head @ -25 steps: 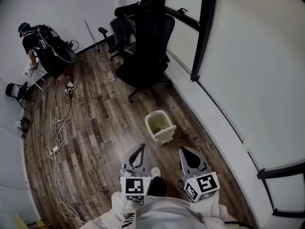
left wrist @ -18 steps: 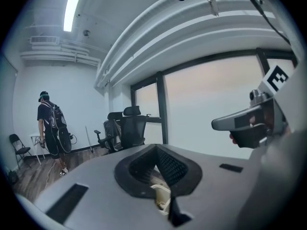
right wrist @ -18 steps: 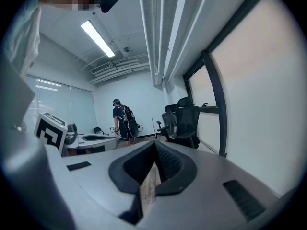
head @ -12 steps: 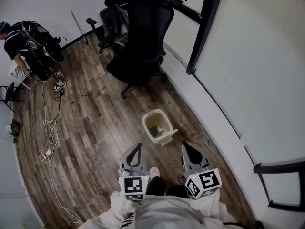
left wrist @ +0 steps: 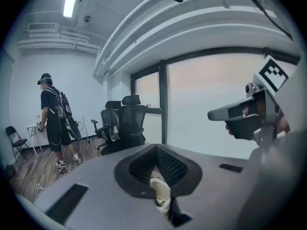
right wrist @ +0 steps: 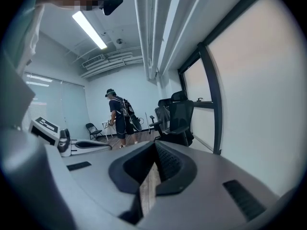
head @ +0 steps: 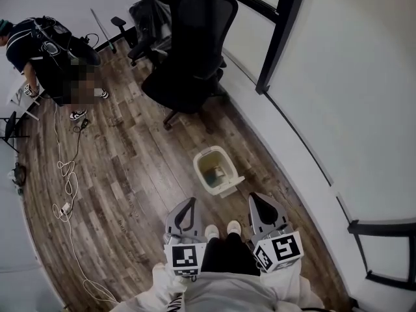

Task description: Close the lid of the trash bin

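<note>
A small cream trash bin [head: 212,169] stands open on the wood floor by the right-hand wall, its lid [head: 232,188] hanging down at the near side. My left gripper [head: 190,203] and right gripper [head: 255,199] hover low, just short of the bin, one on each side of my shoes. Both are shut with nothing in them. In the left gripper view the jaws of the left gripper [left wrist: 156,148] meet at the tips, and a cream piece of the bin [left wrist: 161,191] shows below them. The right gripper [right wrist: 154,145] shows only floor through its slit.
A black office chair [head: 188,51] stands beyond the bin, with a second chair [head: 146,15] behind it. A person [head: 42,47] bends over at the far left near a folding chair [head: 10,125]. A white cable [head: 65,187] snakes along the floor at left. The wall [head: 338,109] runs along the right.
The view has drawn a little closer to the bin, and my two shoes now stand side by side. Both grippers keep their pose. The person at the back has shifted.
</note>
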The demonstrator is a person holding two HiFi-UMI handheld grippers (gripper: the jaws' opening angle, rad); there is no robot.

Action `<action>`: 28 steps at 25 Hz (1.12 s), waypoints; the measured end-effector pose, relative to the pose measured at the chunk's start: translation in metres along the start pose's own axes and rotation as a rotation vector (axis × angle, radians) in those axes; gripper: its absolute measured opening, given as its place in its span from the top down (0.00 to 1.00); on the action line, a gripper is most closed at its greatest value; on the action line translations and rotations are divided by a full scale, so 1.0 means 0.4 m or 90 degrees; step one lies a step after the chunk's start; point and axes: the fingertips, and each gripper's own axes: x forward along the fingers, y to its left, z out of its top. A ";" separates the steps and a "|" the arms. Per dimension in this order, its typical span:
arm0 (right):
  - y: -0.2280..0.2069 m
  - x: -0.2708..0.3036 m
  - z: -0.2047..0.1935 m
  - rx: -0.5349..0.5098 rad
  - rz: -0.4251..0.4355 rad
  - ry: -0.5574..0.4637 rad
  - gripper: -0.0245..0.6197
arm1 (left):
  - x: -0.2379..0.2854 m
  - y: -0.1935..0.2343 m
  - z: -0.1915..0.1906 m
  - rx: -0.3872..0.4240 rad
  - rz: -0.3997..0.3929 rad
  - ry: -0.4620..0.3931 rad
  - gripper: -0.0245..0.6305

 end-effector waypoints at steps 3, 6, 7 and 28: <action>-0.015 0.035 -0.041 0.006 0.009 0.017 0.93 | 0.034 -0.009 -0.026 -0.001 -0.008 0.006 0.95; -0.040 0.071 -0.079 0.005 0.018 0.034 0.93 | 0.077 -0.028 -0.063 -0.001 -0.018 0.016 0.95; -0.050 0.082 -0.094 0.007 0.020 0.039 0.93 | 0.092 -0.035 -0.079 0.000 -0.021 0.021 0.95; -0.218 0.305 -0.614 0.030 0.026 0.107 0.93 | 0.358 -0.009 -0.551 -0.051 0.025 0.100 0.95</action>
